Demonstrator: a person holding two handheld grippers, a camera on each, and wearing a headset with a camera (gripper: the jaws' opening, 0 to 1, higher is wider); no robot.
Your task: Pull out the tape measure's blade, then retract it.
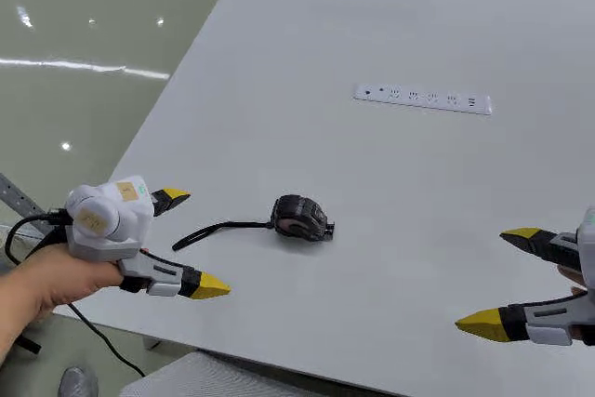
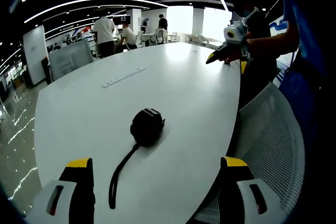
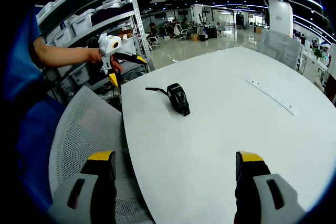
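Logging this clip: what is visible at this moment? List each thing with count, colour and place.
tape measure: one, black, mid-table, no blade out
strap: one, black, trailing from the tape measure towards the near left
power strip: one, white, far side of the table
table: one, white
mesh chair: one, pale grey, at the near table edge
people: several, in the background beyond the table
left hand-held gripper: one, grey with yellow tips, open, left of the tape measure
right hand-held gripper: one, same colours, open, near right
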